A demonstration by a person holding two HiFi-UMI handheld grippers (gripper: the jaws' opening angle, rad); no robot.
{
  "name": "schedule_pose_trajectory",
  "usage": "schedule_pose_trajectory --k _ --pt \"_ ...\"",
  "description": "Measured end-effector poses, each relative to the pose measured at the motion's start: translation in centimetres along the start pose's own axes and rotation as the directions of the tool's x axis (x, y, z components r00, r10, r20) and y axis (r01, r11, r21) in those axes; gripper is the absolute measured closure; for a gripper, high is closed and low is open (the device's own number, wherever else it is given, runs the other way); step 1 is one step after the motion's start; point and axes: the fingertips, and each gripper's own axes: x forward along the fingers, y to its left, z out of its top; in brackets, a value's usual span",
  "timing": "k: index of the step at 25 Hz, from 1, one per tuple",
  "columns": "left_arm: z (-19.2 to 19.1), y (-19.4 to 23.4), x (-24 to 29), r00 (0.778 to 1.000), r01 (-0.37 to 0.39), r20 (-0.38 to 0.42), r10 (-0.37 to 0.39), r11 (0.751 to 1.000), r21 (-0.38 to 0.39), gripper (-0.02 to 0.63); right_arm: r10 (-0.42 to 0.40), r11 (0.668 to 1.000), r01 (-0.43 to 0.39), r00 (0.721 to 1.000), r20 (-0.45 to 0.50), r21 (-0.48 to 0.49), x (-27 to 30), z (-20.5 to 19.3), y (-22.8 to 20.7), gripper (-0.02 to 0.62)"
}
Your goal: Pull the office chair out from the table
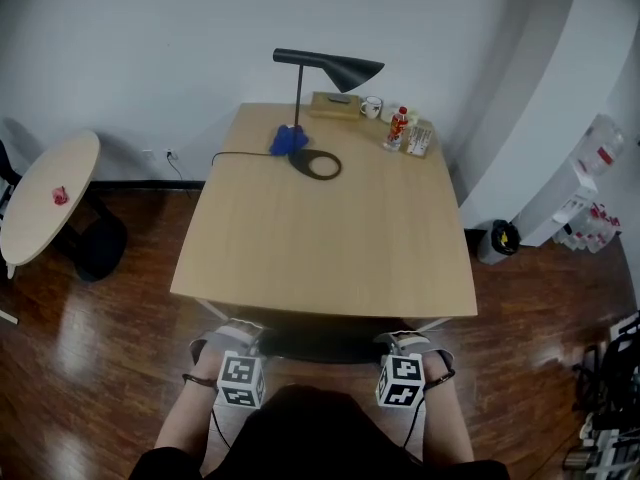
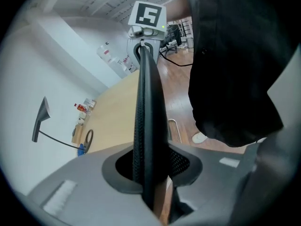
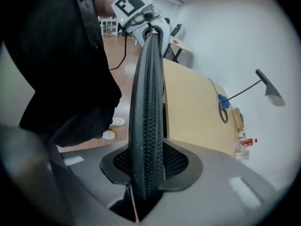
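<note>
Presently, the office chair point(image 1: 320, 344) stands tucked under the near edge of the table point(image 1: 320, 238), with only the top of its dark backrest showing. The left gripper point(image 1: 228, 343) clamps the backrest rim at its left end, the right gripper point(image 1: 412, 345) at its right end. In each gripper view the rim runs between narrowed jaws, pads pressed on both faces.
</note>
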Motion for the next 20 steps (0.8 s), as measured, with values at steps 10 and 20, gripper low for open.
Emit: schedule_pose_trajectory --k 10,20 --pt "0.3 -0.9 -0.1 0.995 0.096 -0.018 -0.096 0.995 0.017 0.535 0.013 1.000 -0.014 1.000 -0.018 -0.023 0.1 -0.6 0.7 0.499" --pt "0.2 -0.8 0.2 0.993 0.114 -0.030 -0.114 0.993 0.009 0.538 0.028 0.999 -0.029 0.999 -0.027 -0.029 0.3 -0.8 0.6 0.520"
